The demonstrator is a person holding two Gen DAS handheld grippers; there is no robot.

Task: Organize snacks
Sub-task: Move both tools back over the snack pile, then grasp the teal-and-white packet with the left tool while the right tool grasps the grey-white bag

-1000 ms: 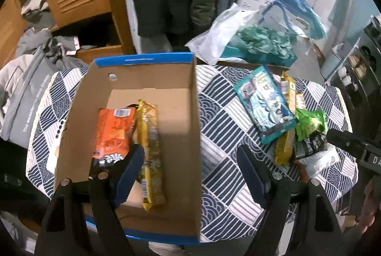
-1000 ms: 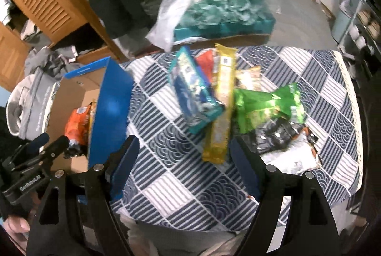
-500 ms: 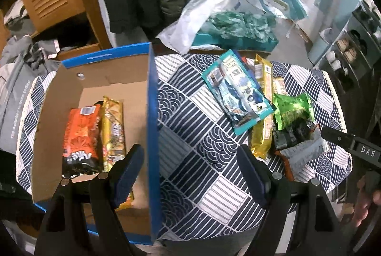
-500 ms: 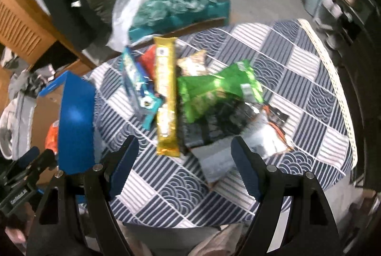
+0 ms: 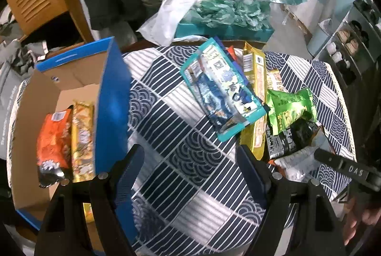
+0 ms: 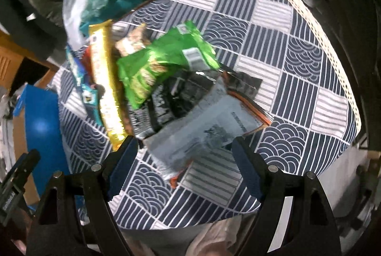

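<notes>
My left gripper [image 5: 190, 165] hangs over the tablecloth [image 5: 181, 136], pointing steeply down. Its jaws stand wide with nothing between them; only patterned cloth shows in the gap.

My right gripper [image 6: 184, 160] is also pointed steeply down, over the near end of the snack pile. Its jaws stand wide and hold nothing. The grey pack [image 6: 204, 129] lies below the gap between the pads; I cannot tell if either pad touches it.

Box [image 5: 112, 98]: cardboard, blue outside, open top, standing at the left edge of the tabletop. Contents:
- orange pack [image 5: 53, 139], lying flat against the left wall
- yellow pack [image 5: 82, 136], lying flat, touching the orange pack on its right

Pile: near the right side of the tabletop, well apart from the box. Contents:
- teal pack [image 5: 221, 89], uppermost at the left of the pile, overlapping the gold bar
- gold bar [image 5: 256, 98], long, lying from the far edge toward the near edge
- green bag [image 5: 289, 108], just right of the gold bar, overlapping the black pack
- black pack [image 5: 289, 139], under the green bag
- grey pack, nearest the near edge, lying on the black pack and on an orange-edged pack [image 6: 250, 103]

In the left wrist view, my right gripper enters at the lower right, over the grey pack.
</notes>
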